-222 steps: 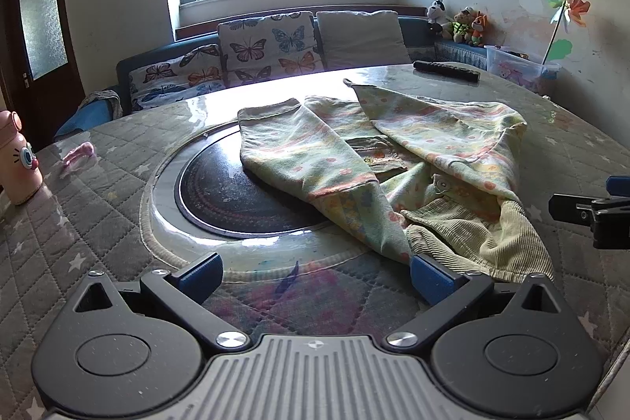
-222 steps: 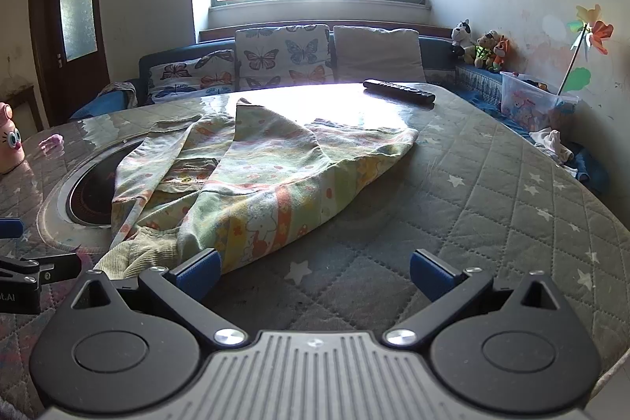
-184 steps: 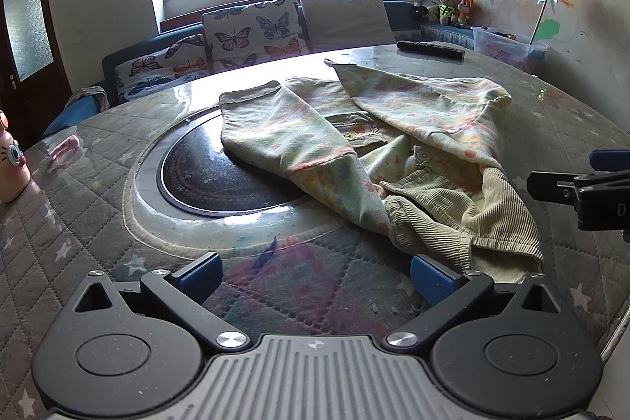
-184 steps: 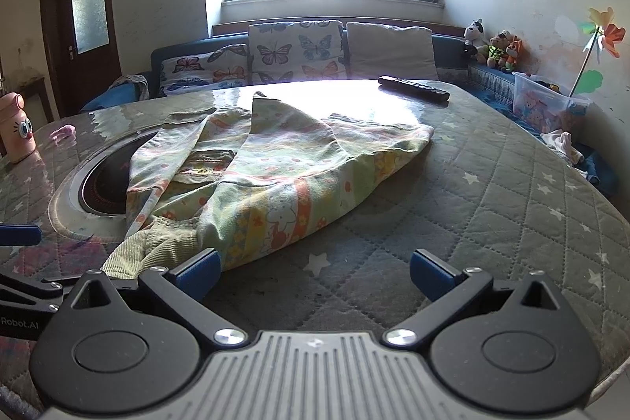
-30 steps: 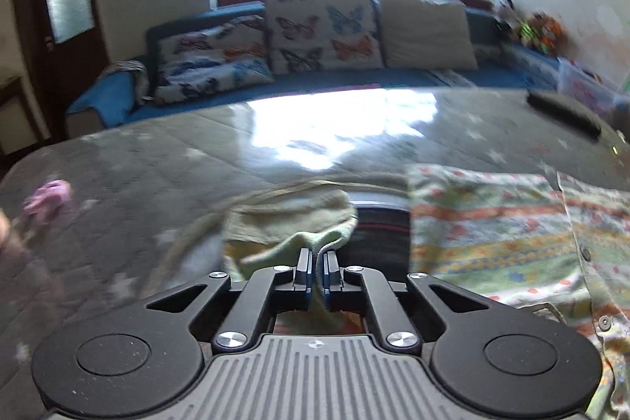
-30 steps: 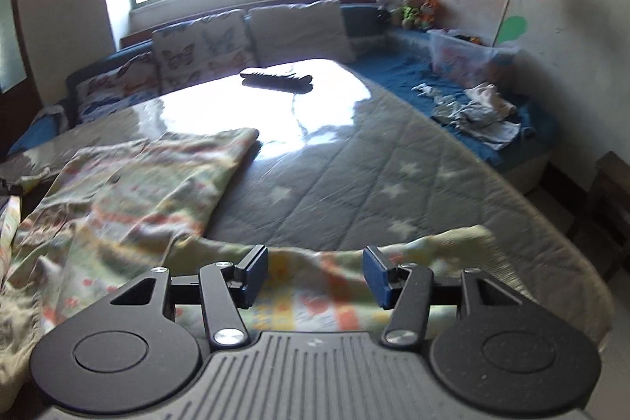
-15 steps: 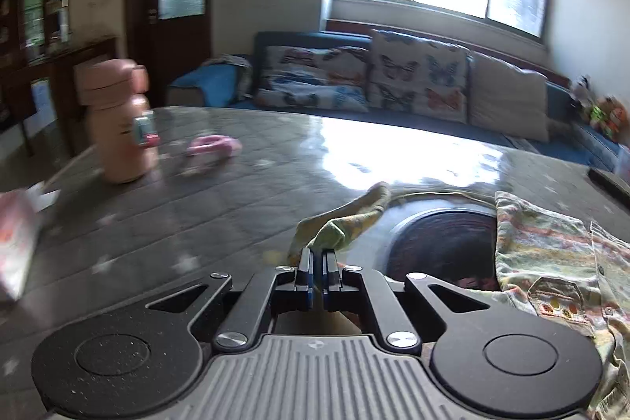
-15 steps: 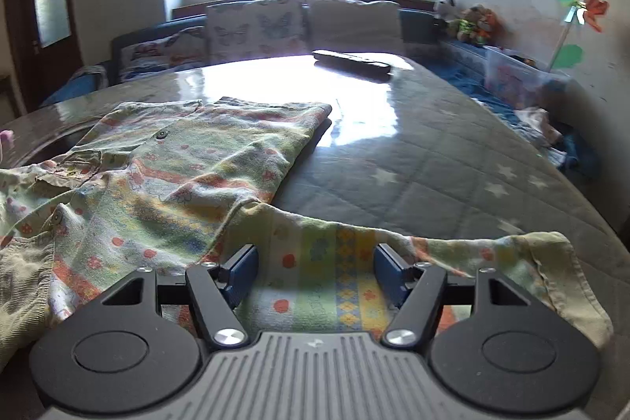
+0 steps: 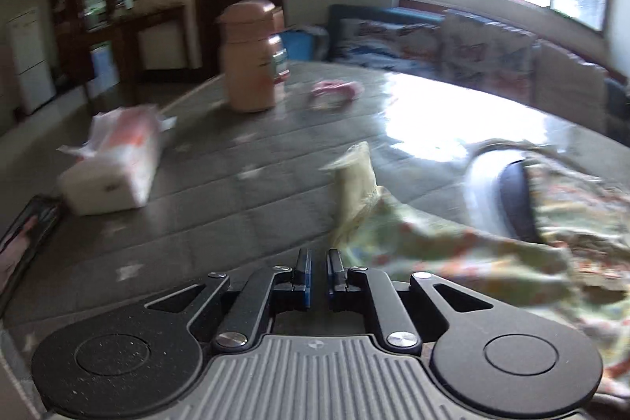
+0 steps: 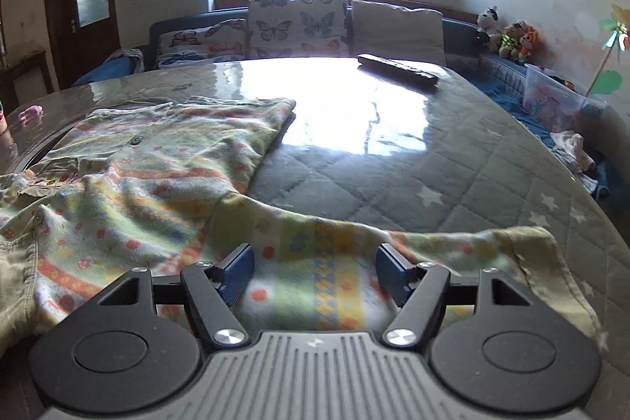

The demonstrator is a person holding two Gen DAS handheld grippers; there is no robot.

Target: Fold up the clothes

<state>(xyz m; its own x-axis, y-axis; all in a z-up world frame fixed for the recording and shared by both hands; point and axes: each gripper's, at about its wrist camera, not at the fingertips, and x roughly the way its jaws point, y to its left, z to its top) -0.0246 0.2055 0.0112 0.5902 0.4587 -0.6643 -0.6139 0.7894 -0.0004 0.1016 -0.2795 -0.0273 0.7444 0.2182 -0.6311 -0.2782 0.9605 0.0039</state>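
A small patterned jacket [image 10: 149, 160] with orange, yellow and green stripes lies spread on the quilted table [image 10: 453, 164]. Its right sleeve [image 10: 327, 262] stretches toward the near edge, and my right gripper [image 10: 315, 272] stands open over it, cloth showing between the blue pads. In the blurred left wrist view the left sleeve [image 9: 354, 180] lies stretched out on the table, its cuff pointing away. My left gripper [image 9: 319, 262] sits just behind it with a narrow gap between the fingers and no cloth in that gap.
A pink bottle [image 9: 252, 58], a tissue pack [image 9: 114, 160], a small pink item [image 9: 334, 91] and a dark flat device [image 9: 27, 231] lie on the left of the table. A round dark inset [image 9: 516, 199] is partly under the jacket. A remote [image 10: 397, 69] lies at the far side.
My left gripper swung left, drawing the left sleeve outward, then its fingers parted slightly and the sleeve now lies free. The right gripper stays open over the right sleeve.
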